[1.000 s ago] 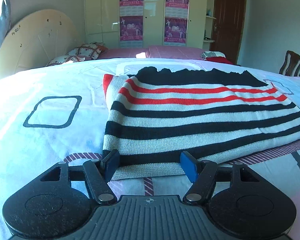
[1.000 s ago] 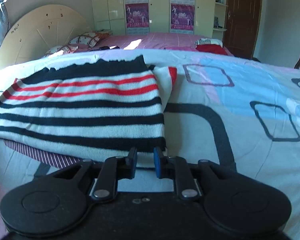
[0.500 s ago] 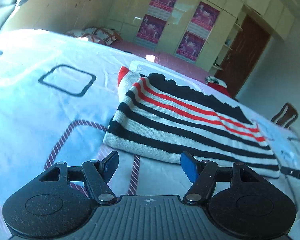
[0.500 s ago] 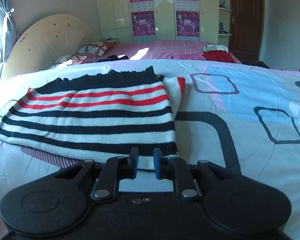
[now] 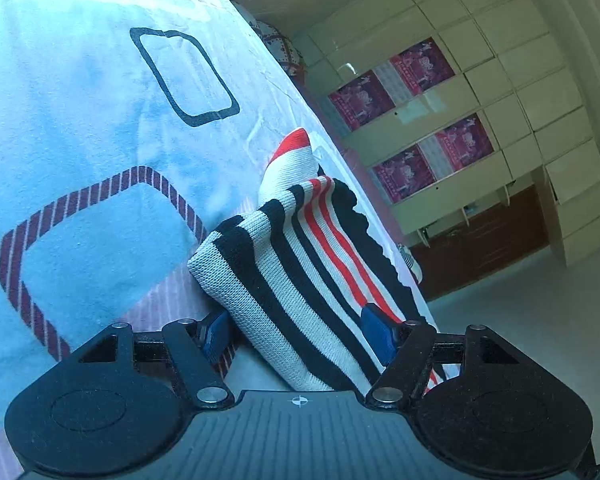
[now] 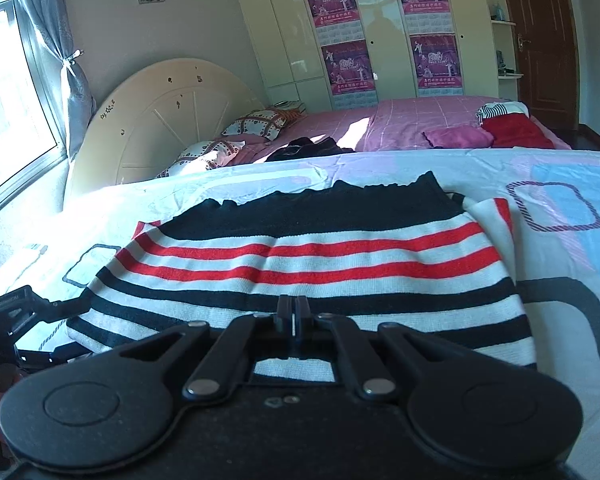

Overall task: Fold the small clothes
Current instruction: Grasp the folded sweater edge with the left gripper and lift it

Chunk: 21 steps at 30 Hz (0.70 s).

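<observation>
Left wrist view: left tongs (image 5: 296,334) spread, straddling the near edge of the striped sweater (image 5: 300,264), pads apparently not pressing. Right tongs (image 6: 293,312) just clenched, empty, above the sweater on the bed (image 6: 572,280). Risk: pinching one knit layer only, so the fold slumps or skews.

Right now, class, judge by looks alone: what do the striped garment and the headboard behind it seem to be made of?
Striped garment: seemingly knitted yarn, wool or acrylic undecidable; matte, with visible rows of knit loops and a ribbed hem.
Headboard: probably painted or lacquered wood or board; smooth, cream, slightly glossy, with grooves fanning out and small dark chips. Its core cannot be seen.
</observation>
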Tool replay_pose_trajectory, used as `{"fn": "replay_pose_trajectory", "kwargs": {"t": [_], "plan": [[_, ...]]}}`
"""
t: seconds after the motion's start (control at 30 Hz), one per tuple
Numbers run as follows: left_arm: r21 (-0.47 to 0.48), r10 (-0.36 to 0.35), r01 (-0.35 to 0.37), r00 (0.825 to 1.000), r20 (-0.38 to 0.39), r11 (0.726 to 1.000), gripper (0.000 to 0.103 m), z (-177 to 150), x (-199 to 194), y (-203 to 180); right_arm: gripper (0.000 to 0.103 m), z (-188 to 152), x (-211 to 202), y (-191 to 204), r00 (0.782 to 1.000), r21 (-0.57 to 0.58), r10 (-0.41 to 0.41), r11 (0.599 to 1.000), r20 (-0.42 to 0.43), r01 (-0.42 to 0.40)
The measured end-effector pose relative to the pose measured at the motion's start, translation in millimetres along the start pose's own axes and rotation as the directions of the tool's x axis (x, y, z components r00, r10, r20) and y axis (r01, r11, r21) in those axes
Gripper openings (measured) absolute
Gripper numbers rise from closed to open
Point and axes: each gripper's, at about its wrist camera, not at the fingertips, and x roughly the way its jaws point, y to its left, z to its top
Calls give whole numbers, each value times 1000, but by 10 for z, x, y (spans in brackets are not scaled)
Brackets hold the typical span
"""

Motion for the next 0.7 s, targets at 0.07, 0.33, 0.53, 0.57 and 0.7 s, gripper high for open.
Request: {"fn": "replay_pose_trajectory", "kwargs": {"t": [0.07,0.33,0.53,0.57,0.7], "plan": [[-24,-3,3,1000,20,1000,68,-32,88,-41,3,-10,55,13,1000,4,8,1000,-7,-8],[-222,-8,28,996,93,975,42,-211,139,74,3,-11,148,20,1000,6,12,1000,-18,-12],[-277,3,17,997,72,961,28,-22,590,84,3,44,301,-7,1000,22,4,1000,-26,-4],[-268,-3,21,998,66,963,28,1,661,65,2,51,339,1,1000,23,9,1000,-29,-8],[-255,-18,37,997,79,966,15,30,772,56,2,76,453,67,999,15,22,1000,-34,-22]]}}
